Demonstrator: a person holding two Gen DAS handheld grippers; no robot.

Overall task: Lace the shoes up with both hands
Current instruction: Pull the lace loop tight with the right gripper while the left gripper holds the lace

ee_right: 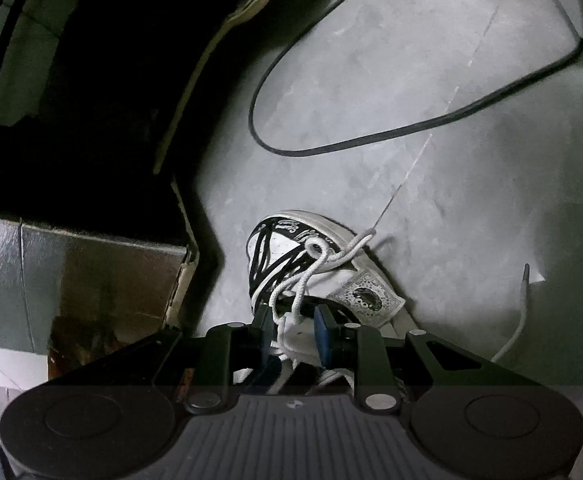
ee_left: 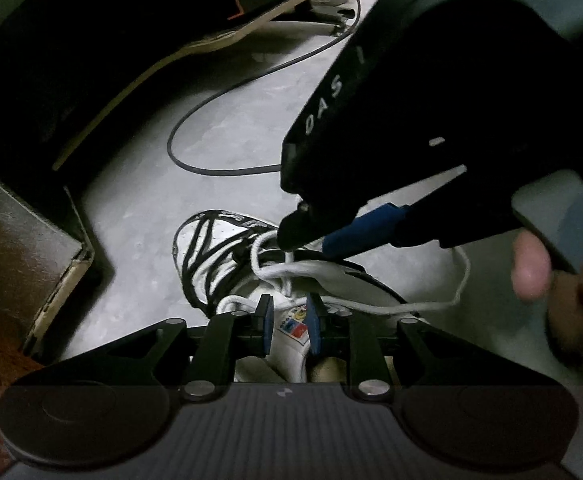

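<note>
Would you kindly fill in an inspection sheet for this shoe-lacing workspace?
Surface: grey floor, dimly lit.
Job's things: black-and-white shoe on the floor; white lace loose, one end trailing right.
Clutter: small pale scrap by that lace end.
Grippers: left gripper straddles the tongue, grip unclear; right gripper open, lace strands between its pads.
Cables: black cable looping beyond the shoe.
Surroundings: dark furniture at left; a hand holding the right gripper.
</note>
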